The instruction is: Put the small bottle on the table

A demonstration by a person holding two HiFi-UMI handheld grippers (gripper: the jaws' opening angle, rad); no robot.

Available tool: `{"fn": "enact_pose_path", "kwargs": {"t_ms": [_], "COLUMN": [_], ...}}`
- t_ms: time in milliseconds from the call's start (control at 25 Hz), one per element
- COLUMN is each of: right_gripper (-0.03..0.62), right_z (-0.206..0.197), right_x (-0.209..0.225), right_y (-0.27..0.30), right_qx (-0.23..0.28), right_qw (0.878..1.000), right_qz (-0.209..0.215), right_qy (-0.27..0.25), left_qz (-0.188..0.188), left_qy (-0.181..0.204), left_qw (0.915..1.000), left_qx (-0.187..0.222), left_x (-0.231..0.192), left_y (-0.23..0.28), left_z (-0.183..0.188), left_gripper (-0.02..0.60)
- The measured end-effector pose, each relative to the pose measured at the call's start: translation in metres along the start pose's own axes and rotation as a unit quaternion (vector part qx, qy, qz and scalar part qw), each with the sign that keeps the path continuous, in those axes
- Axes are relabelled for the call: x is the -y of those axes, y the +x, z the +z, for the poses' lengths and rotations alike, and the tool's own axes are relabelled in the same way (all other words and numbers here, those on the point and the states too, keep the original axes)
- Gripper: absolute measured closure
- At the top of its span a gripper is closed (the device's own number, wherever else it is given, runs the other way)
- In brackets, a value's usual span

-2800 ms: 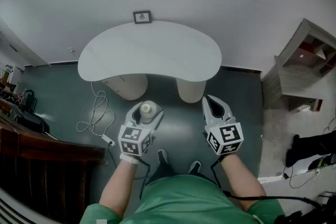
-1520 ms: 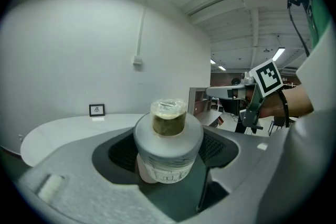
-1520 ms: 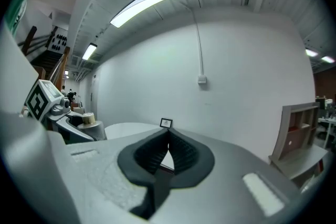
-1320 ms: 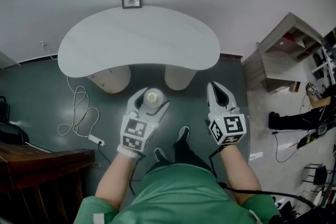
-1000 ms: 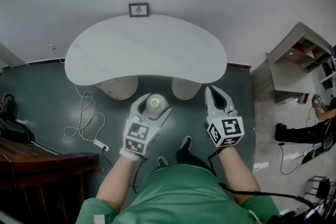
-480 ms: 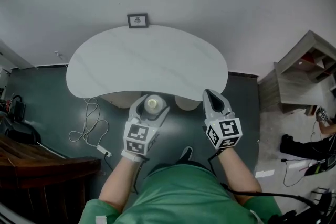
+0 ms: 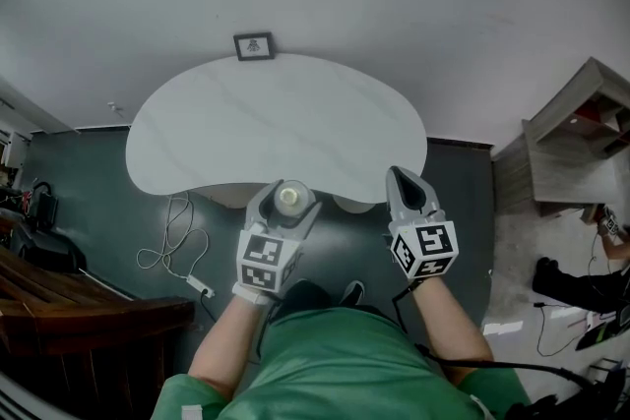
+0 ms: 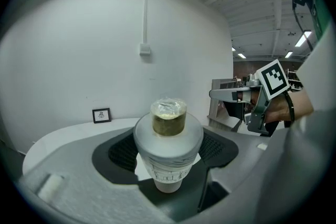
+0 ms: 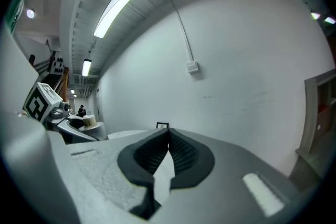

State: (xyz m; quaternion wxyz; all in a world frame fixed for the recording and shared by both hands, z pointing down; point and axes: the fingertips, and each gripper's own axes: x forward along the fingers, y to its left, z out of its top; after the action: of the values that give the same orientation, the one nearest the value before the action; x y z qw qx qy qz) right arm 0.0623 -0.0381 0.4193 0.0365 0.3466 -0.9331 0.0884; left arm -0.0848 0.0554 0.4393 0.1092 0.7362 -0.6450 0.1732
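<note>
A small white bottle [image 7: 288, 199] with a pale cap stands upright between the jaws of my left gripper [image 7: 283, 200], which is shut on it. In the left gripper view the small white bottle [image 8: 168, 145] fills the middle, its gold-brown cap on top. It hangs at the near edge of the white kidney-shaped table [image 7: 276, 123]. My right gripper [image 7: 404, 187] is shut with nothing in it, just off the table's front right edge. In the right gripper view the right gripper [image 9: 167, 136] shows its jaws meeting at the tips.
A small framed picture [image 7: 254, 46] stands at the table's far edge against the white wall. A white cable [image 7: 175, 236] lies on the dark floor at the left. A wooden shelf unit [image 7: 579, 138] stands at the right, dark furniture [image 7: 79, 310] at the lower left.
Both grippers have come forward toward the table, the left one carrying the bottle from above the floor to the table's near edge. The right gripper has stayed shut.
</note>
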Motion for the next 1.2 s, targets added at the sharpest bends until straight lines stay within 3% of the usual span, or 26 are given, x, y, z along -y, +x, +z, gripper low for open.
{"fn": "enact_pose_path", "kwargs": {"t_ms": [200,600,840,1200], "right_gripper": [0.599,0.599,0.599,0.599], "right_z": [-0.002,-0.003,0.001,0.009], "right_x": [0.019,0.068,0.086,0.105], "right_y": [0.013,0.048,0.088,0.13], "right_qx": [-0.004,-0.023,-0.036,-0.045], "right_qw": [1.0,0.996,0.992,0.986], "right_qz": [-0.015,-0.088,-0.119,-0.162], "right_qy": [0.001,0.001,-0.006,-0.01], "left_qz": [-0.013,-0.1,-0.15,-0.199], "left_qy": [-0.001,0.013,0.051,0.068], "left_qw": [0.9999,0.9949,0.9873,0.9775], "left_qx": [-0.005,-0.006,0.018,0.017], "left_x": [-0.005,-0.015,-0.034,-0.055], "left_y": [0.029,0.103,0.147,0.206], "left_z": [0.003,0.008,0.028,0.038], "left_gripper": [0.238,0.238,0.238,0.238]}}
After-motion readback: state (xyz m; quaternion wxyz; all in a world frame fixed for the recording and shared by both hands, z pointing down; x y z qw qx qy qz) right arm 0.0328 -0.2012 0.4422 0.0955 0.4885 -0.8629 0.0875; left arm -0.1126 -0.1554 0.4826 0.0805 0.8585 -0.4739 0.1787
